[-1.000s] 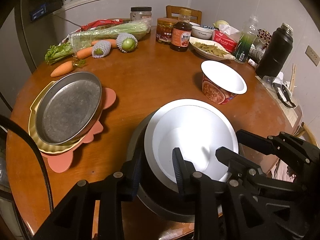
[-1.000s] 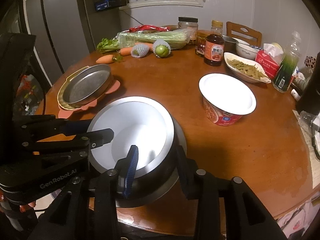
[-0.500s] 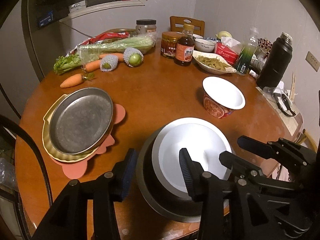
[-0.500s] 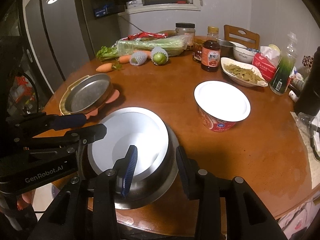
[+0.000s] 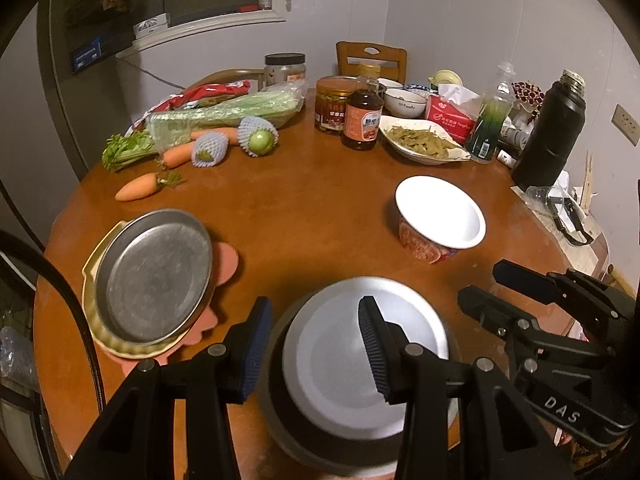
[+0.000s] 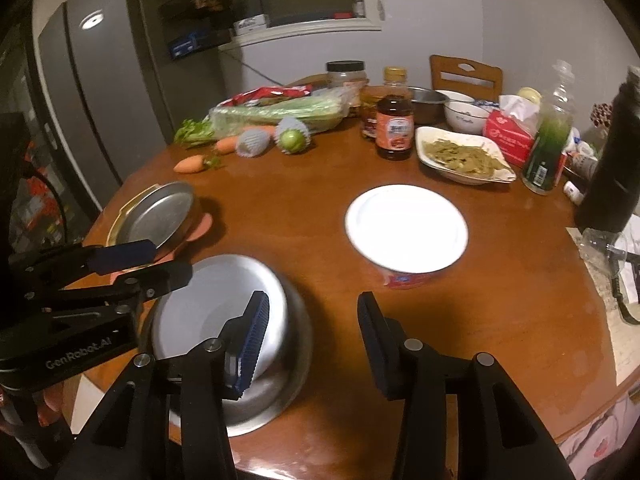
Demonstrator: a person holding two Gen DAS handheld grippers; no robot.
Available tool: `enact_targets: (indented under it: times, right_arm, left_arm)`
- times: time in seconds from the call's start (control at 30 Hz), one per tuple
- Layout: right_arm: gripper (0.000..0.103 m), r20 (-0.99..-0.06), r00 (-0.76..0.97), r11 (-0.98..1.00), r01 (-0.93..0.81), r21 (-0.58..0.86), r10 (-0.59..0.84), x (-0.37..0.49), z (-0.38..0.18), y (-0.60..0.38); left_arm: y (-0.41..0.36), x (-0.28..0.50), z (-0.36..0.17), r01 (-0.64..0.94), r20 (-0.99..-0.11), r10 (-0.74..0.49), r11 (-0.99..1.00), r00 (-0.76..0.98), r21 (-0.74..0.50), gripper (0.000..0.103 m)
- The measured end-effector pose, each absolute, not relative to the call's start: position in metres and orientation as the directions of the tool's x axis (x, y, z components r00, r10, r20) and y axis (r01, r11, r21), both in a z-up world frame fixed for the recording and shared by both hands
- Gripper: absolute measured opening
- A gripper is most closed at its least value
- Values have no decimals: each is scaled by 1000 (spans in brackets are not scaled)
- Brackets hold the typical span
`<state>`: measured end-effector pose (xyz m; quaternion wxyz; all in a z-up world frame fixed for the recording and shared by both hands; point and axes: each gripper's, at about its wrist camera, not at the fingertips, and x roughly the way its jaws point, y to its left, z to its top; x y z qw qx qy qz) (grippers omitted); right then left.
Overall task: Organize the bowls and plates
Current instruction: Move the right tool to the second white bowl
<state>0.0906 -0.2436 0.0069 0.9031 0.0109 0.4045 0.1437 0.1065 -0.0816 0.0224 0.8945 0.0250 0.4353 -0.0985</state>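
A steel bowl (image 5: 332, 364) sits nested in a larger steel bowl (image 5: 276, 420) at the table's near edge; the pair also shows in the right wrist view (image 6: 200, 312). My left gripper (image 5: 314, 354) is open, raised above the stack's left rim. My right gripper (image 6: 310, 340) is open, raised over the stack's right rim, touching nothing. A steel plate (image 5: 154, 276) lies on a yellow dish (image 5: 90, 284) at the left. A red paper bowl with white inside (image 5: 440, 216) stands to the right.
The round wooden table (image 5: 304, 208) holds carrots (image 5: 136, 188), celery, wrapped fruit, a sauce bottle (image 5: 362, 116), jars, a dish of food (image 5: 424, 144), a tissue pack and a black flask (image 5: 550, 132) along the back. A chair stands behind.
Both grippers have opened wider and pulled back and up from the nested bowls, which stay on the table. The stack now appears lower and smaller in both views.
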Motion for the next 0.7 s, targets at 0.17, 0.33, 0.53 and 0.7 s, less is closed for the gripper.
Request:
enact_targets:
  times: [0.17,0.33,0.53,0.7]
  right_arm:
    - [48,-725,644,968,-202,147,244,101,8,-267]
    - [48,-726,653,977,-152,150,213,113,8,-289]
    - [48,-724,661,981,-121,154,196,123,10,-307]
    - [48,-728,665,984,-76,159,169,137,5,-321]
  left_arm:
    - [-97,121,26,224,-783,-168,974,599,-37,45]
    - [-113,136,30,251,-781,-191,967,594,-45,45]
    - [-129,157,33,272,-780,-216,960,587,-60,45]
    - [-139,176,32,270,-778,-238,959,582,-92,45]
